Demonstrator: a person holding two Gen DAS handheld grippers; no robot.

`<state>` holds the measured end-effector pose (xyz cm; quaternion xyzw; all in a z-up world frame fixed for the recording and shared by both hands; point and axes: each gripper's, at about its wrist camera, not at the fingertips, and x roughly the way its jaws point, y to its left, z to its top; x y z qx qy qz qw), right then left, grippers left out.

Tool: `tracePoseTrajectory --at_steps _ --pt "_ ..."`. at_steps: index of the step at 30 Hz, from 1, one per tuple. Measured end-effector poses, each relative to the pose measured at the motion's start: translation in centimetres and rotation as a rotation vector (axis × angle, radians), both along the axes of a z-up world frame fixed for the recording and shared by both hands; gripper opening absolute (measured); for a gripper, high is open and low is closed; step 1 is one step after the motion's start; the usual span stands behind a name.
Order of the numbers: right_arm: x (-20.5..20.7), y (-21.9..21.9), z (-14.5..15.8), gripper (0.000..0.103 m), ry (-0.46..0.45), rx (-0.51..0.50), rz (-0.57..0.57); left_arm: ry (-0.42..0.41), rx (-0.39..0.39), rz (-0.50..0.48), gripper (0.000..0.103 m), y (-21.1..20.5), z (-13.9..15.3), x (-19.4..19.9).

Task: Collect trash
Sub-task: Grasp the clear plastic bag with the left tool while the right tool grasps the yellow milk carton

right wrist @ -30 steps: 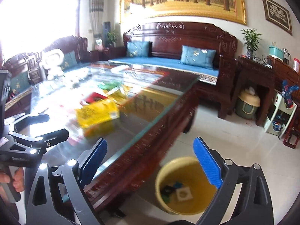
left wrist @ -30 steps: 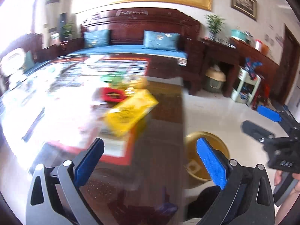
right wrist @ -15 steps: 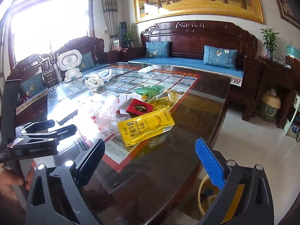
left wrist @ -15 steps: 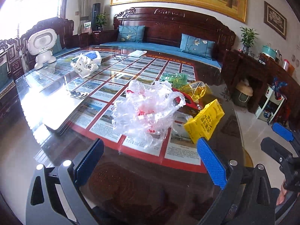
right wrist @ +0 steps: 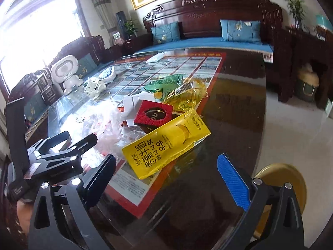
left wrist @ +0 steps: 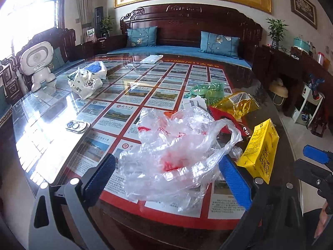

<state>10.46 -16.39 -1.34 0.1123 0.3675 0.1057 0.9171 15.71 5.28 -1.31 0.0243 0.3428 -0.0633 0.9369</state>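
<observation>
A crumpled clear plastic bag (left wrist: 174, 154) with red print lies on the glass table, between the open fingers of my left gripper (left wrist: 168, 177). To its right lies a yellow drink carton (left wrist: 262, 150), seen also in the right wrist view (right wrist: 166, 145). My right gripper (right wrist: 166, 173) is open and empty, just in front of the carton. A red box (right wrist: 154, 113), a yellow wrapper (right wrist: 187, 95), a green packet (right wrist: 166, 83) and white paper (right wrist: 133, 104) lie behind. A yellow bin (right wrist: 281, 187) stands on the floor at the right.
The table's glass top (left wrist: 52, 129) also carries a white robot toy (left wrist: 39, 64), a white bag (left wrist: 85, 81), a small case (left wrist: 77, 126) and a flat white pack (left wrist: 152, 58). A wooden sofa (left wrist: 187, 33) stands behind. The other gripper (right wrist: 52, 158) shows at the left.
Both grippers have swung left from the bin to the table and closed in on the trash. The left one now straddles the plastic bag; the right one faces the carton.
</observation>
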Motion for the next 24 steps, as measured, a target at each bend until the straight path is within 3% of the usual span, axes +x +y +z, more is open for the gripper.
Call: tracePoseTrajectory --at_steps 8,9,13,16,24 --pt "1.8 0.7 -1.2 0.094 0.06 0.047 -0.027 0.102 -0.074 -0.114 0.098 -0.5 -2.2 3.4" --pt "1.9 0.8 -1.2 0.094 0.066 0.048 -0.029 0.11 -0.096 -0.117 0.096 -0.4 -2.4 3.6" --pt "2.5 0.8 -1.4 0.094 0.096 0.064 -0.053 0.148 -0.151 -0.135 0.068 0.0 -3.1 4.2" --pt "2.9 0.6 -1.7 0.094 0.126 0.101 -0.092 0.141 -0.155 -0.149 0.059 0.1 -3.0 4.0" --pt "4.6 -0.4 -2.9 0.094 0.25 0.232 -0.235 0.131 -0.163 -0.178 0.053 0.0 -2.8 3.0"
